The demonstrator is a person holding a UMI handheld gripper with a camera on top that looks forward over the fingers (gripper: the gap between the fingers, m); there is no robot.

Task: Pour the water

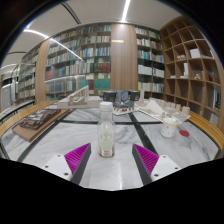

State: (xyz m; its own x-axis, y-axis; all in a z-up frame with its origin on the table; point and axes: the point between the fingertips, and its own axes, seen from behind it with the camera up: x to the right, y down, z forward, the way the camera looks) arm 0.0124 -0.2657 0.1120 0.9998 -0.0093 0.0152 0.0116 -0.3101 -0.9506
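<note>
Clear bottle (105,128) upright on marble table (60,135) — contents unclear — just beyond wide-open, empty claw (108,160).

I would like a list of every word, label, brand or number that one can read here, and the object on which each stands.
No text is readable.
The bottle, standing just ahead of the open gripper: no label can be made out.
The books on the shelves: spines too small to read.
The cup on the table: no print visible.
</note>
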